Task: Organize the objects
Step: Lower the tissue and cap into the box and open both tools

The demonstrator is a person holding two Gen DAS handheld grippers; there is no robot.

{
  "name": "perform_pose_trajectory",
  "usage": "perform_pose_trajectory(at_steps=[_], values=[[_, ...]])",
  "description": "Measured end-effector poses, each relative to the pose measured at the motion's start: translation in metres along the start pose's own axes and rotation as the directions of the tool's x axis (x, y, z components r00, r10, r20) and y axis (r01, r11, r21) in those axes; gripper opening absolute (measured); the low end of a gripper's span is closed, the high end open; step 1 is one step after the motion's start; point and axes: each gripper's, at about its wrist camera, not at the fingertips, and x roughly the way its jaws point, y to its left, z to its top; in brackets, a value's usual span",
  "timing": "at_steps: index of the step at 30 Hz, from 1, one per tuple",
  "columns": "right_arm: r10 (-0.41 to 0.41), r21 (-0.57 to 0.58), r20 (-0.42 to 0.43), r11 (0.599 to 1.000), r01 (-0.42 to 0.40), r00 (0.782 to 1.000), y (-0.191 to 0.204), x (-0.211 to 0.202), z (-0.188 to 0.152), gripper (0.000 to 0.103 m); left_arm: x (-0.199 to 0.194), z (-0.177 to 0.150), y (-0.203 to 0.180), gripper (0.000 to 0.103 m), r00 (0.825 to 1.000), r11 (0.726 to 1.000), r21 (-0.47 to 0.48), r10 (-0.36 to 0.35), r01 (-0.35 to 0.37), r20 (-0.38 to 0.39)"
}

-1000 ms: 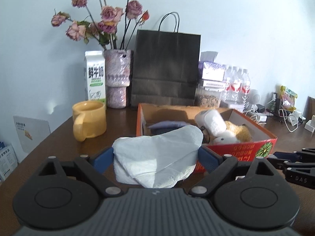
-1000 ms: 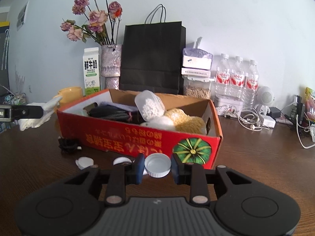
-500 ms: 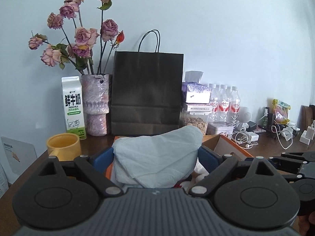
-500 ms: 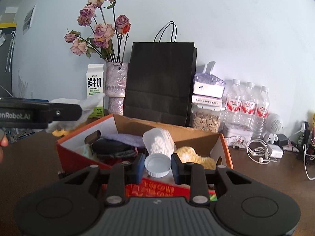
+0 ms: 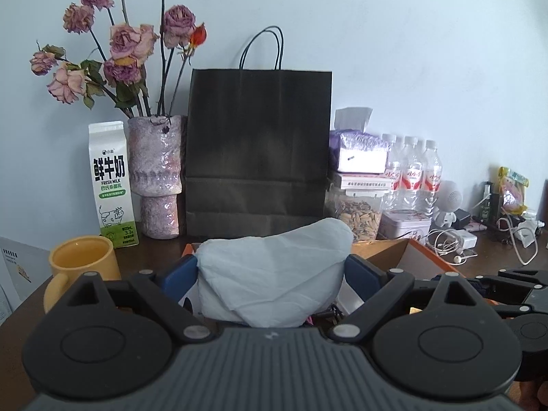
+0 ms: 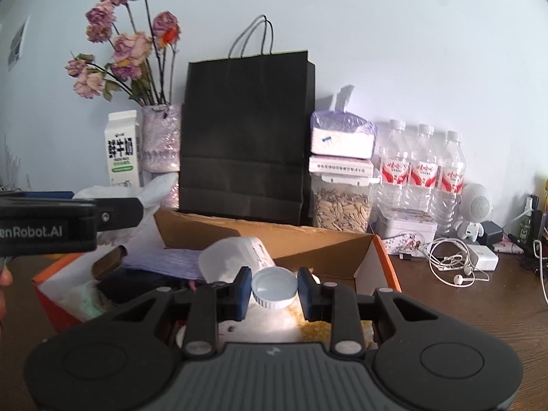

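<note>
Box (image 6: 383, 257) nearer, cap (image 6: 274, 287) now above it

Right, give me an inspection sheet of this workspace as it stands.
Surface: dark wooden table.
Job's things: orange cardboard box holding mixed items; crumpled tissue; white cap.
Clutter: yellow mug, milk carton, vase of dried roses, black paper bag, water bottles, seed jar.
Grippers: left tongs shut on the tissue; right tongs shut on the cap, both over the box.
Cables: white earphones and charger.
Surroundings: pale wall.
</note>
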Motion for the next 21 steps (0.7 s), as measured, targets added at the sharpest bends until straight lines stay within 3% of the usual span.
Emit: perform_pose_trajectory(at_steps=[3,5,6,7,21], values=[[-0.012,0.022,-0.02,1.0,0.012,1.0,-0.008,0.01,-0.003,0.03,0.01,-0.003,-0.001,0.103,1.0,1.0,0.006,0.001,-0.001,0.006],[-0.011,0.041,-0.032,0.999,0.012,0.999,-0.013,0.012,-0.005,0.055,0.013,-0.004,-0.001,0.103,1.0,1.0,0.015,0.004,-0.004,0.007],[-0.016,0.05,-0.031,0.999,0.018,0.999,-0.014,0.012,-0.007,0.083,0.013,-0.004,-0.001,0.103,1.0,1.0,0.016,0.01,-0.01,0.006],[-0.021,0.054,-0.031,0.998,0.023,0.999,-0.015,0.012,-0.007,0.103,0.014,-0.004,0.0,0.103,1.0,1.0,0.014,0.014,-0.014,0.006],[-0.023,0.047,-0.012,0.999,0.023,1.0,-0.011,0.003,-0.01,0.103,0.001,-0.005,0.0,0.103,1.0,1.0,0.009,0.001,-0.001,0.002]])
